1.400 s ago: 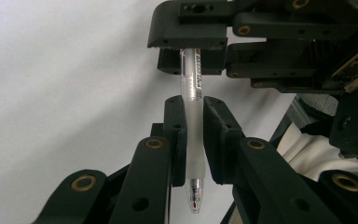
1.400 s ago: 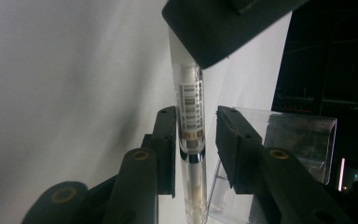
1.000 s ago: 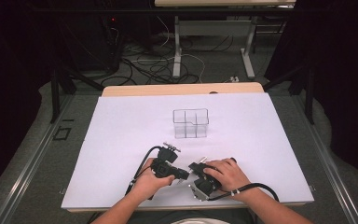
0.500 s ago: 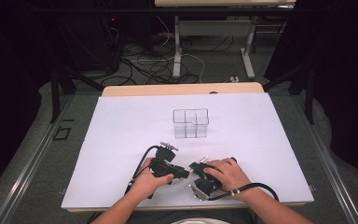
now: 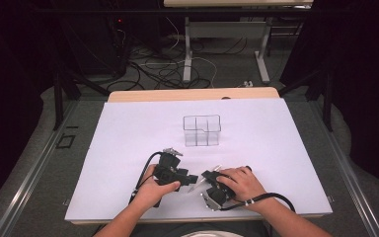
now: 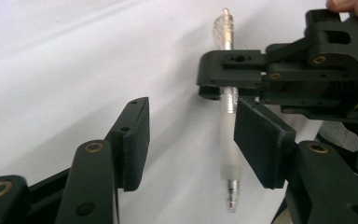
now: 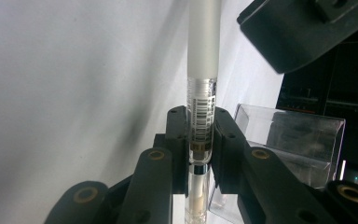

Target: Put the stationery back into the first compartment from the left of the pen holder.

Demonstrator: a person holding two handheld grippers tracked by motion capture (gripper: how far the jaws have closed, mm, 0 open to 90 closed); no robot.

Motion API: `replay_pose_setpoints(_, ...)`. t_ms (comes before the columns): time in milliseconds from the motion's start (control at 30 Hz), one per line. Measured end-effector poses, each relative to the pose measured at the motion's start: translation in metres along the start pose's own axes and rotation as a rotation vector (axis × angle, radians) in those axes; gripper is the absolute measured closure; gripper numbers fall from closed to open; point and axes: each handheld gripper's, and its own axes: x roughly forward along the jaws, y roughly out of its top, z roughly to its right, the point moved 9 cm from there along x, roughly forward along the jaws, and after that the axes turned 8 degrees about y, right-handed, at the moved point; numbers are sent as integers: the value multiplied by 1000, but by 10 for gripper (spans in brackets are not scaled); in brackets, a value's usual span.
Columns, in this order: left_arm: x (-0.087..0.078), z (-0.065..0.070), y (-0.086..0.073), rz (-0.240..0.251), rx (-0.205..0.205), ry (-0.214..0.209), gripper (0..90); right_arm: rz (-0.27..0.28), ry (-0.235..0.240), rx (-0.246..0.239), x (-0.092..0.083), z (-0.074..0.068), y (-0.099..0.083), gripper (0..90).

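1. I am working over one white table sheet [image 5: 128,128], and one clear divided organizer box [image 5: 202,130] is standing empty well apart from my hands.
2. My left gripper [image 6: 191,140] has just been opening; its jaws are flanking the grip sleeve without pressing.
3. My right gripper [image 7: 200,140] is clamping the one pen [image 6: 227,116]; boxing it is remaining, I judge.

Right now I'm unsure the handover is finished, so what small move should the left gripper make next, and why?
Probably draw the left gripper back, clear of the pen. Its jaws have just been opening; one pad sits well off the barrel, the other close beside it. The right gripper is clamped on the pen's clear section, so it carries the pen alone. The clear organiser waits farther up the table.
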Motion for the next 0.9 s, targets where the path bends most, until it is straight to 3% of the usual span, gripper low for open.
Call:
replay_pose_setpoints(100, -2, -8, 1, 10, -2, 23, 452, 3, -2, -14, -1, 3, 0, 792)
replay_pose_setpoints(133, -2, -12, 1, 20, -17, 36, 447, -25, -17, -20, -3, 4, -1, 792)
replay_pose_setpoints(167, -3, -16, 0, 15, -12, 49, 442, -24, 3, -18, -3, 3, -1, 792)
replay_pose_setpoints(233, -3, -23, 0, 22, -14, 71, 421, 13, -6, -2, -1, 3, 1, 792)
replay_pose_setpoints(500, -1, -50, -4, 33, 0, 168, 374, 26, -4, 29, -2, 4, 1, 792)
replay_pose_setpoints(533, -1, -53, -4, 37, 0, 180, 372, 44, -32, 44, -2, 6, 1, 792)
replay_pose_setpoints(567, -1, -55, -4, 43, -3, 187, 370, 42, -11, 51, -3, 5, 1, 792)
replay_pose_setpoints(600, -2, -57, -4, 43, 0, 190, 365, 61, -10, 84, -4, 6, 1, 792)
replay_pose_setpoints(633, -3, -59, -4, 48, -22, 194, 365, 61, -10, 84, -4, 6, 1, 792)
replay_pose_setpoints(667, -3, -60, -3, 58, -29, 194, 365, 89, -24, 137, -4, 7, 1, 792)
replay_pose_setpoints(700, -5, -63, -3, 63, -19, 202, 361, 91, -1, 177, -5, 6, -1, 792)
replay_pose_setpoints(733, -6, -65, -2, 70, -13, 207, 359, 113, -34, 211, -4, 8, -1, 792)
replay_pose_setpoints(767, -7, -67, -3, 74, -24, 216, 357, 101, -13, 207, -5, 9, -4, 792)
replay_pose_setpoints(800, -8, -69, -3, 73, -33, 217, 357, 112, -50, 245, -5, 11, -4, 792)
replay_pose_setpoints(867, -10, -73, -2, 92, -46, 220, 357, 137, -19, 298, -7, 12, -5, 793)
replay_pose_setpoints(900, -11, -75, -2, 96, -46, 224, 352, 156, -20, 350, -9, 12, -6, 793)
